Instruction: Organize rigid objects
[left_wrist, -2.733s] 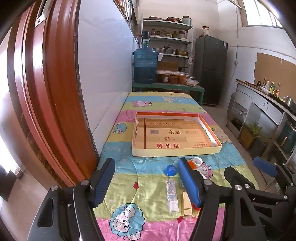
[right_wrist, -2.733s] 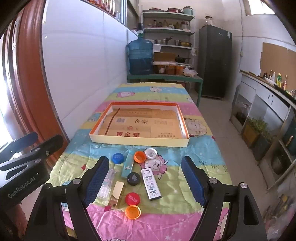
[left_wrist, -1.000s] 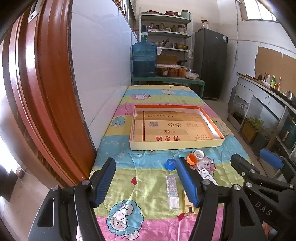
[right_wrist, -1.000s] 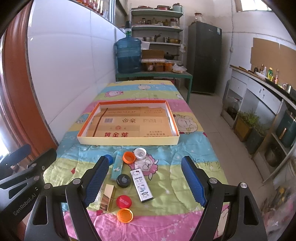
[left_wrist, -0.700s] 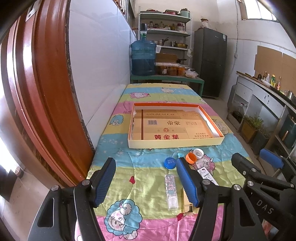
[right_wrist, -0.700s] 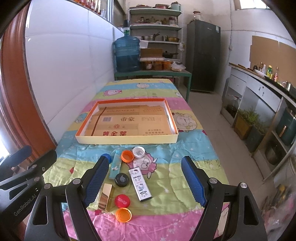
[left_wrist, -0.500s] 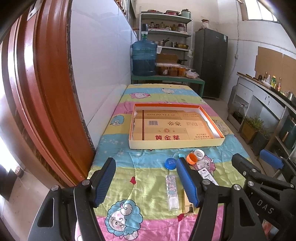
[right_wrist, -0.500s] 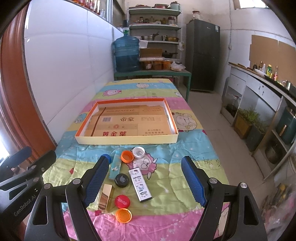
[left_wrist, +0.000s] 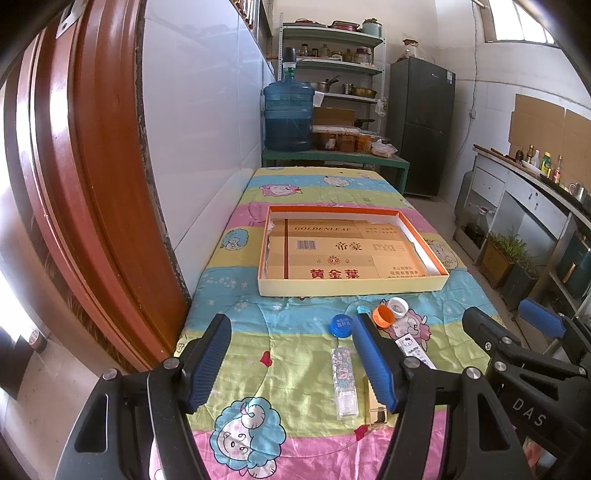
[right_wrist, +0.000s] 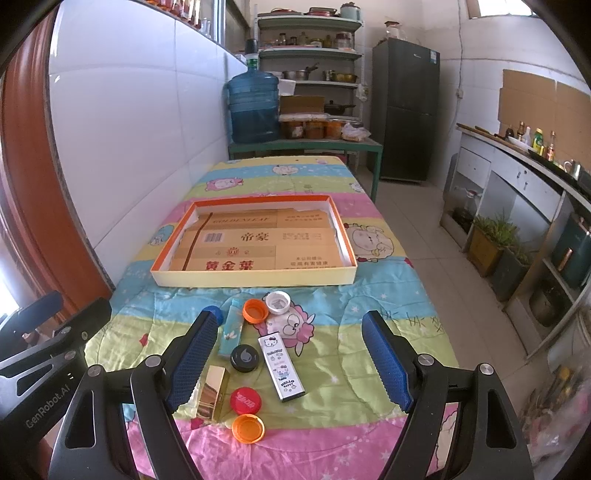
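- Hovering above the near end of the table, the left gripper (left_wrist: 291, 354) and right gripper (right_wrist: 286, 356) both have their jaws spread wide, holding nothing.
- Since a few seconds ago both views have eased back slightly — nothing on the cloth has moved.
- Caps, the Hello Kitty case (right_wrist: 281, 357) and gold box (right_wrist: 213, 394) lie loose just before the tray (right_wrist: 255, 277), which holds only its cardboard liner — sorting not yet begun, I judge.
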